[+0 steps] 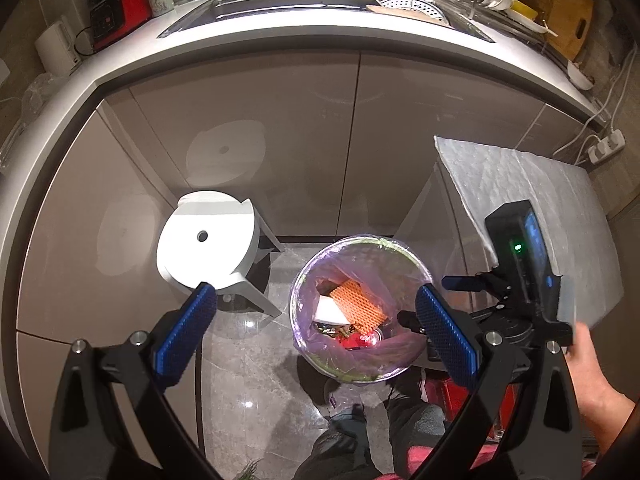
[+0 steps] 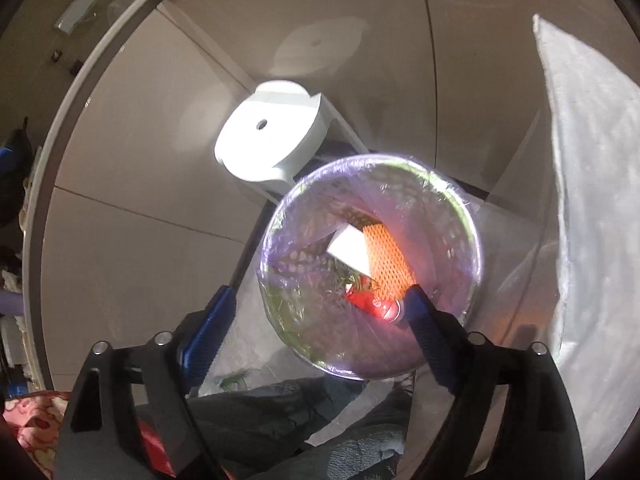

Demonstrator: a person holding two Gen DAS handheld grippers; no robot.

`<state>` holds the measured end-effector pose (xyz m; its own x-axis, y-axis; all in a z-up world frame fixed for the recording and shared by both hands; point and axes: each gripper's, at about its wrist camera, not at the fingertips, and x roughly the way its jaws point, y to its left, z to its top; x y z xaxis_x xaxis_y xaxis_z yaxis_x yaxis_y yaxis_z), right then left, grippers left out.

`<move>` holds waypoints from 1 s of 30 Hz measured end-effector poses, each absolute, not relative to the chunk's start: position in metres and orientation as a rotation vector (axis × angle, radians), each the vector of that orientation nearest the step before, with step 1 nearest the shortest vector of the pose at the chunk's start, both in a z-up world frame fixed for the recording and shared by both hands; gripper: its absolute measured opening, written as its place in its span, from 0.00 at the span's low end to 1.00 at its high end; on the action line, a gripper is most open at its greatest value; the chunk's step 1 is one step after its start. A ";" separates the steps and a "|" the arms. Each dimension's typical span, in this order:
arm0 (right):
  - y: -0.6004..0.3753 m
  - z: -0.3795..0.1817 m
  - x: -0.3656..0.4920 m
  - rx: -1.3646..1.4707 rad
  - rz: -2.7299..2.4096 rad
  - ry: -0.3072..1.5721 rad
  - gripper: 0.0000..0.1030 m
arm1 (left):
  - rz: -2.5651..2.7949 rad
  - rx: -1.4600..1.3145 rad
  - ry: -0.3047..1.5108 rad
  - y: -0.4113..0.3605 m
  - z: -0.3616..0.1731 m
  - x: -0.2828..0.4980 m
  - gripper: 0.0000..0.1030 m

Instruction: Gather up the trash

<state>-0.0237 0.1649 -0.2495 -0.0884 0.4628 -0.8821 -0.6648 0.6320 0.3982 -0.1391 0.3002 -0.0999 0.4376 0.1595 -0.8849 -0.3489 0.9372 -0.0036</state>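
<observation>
A round trash bin (image 1: 304,280) lined with a clear purple bag stands on the floor; it also shows in the right wrist view (image 2: 276,240). Inside lie an orange foam net (image 1: 358,300) (image 2: 390,256), a white paper piece (image 1: 330,312) (image 2: 350,250) and a red can (image 1: 360,340) (image 2: 370,304). My left gripper (image 1: 316,296) is open and empty, high above the bin. My right gripper (image 2: 320,296) is open and empty right over the bin; its body (image 1: 516,264) shows at the right of the left wrist view.
A white round stool (image 1: 208,240) (image 2: 268,140) stands left of the bin against beige cabinet doors (image 1: 312,140). A white padded sheet (image 1: 532,200) (image 2: 580,200) covers something at the right. Above is the counter (image 1: 280,46) with a sink. The person's legs (image 1: 360,432) are below.
</observation>
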 end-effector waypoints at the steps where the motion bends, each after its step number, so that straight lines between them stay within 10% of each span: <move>1: 0.155 -0.235 -0.020 -0.159 0.929 1.339 0.89 | 0.300 -0.186 1.063 0.295 -0.096 -0.136 0.92; 30: -0.103 0.080 -0.083 0.025 0.288 0.749 0.98 | -0.051 -0.010 0.740 0.095 0.107 -0.094 0.92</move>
<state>-0.0832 -0.1035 0.0798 0.6954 0.2666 -0.6674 -0.2488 0.9605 0.1244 -0.0945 0.0946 0.1073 0.7370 -0.0502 -0.6741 0.0430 0.9987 -0.0274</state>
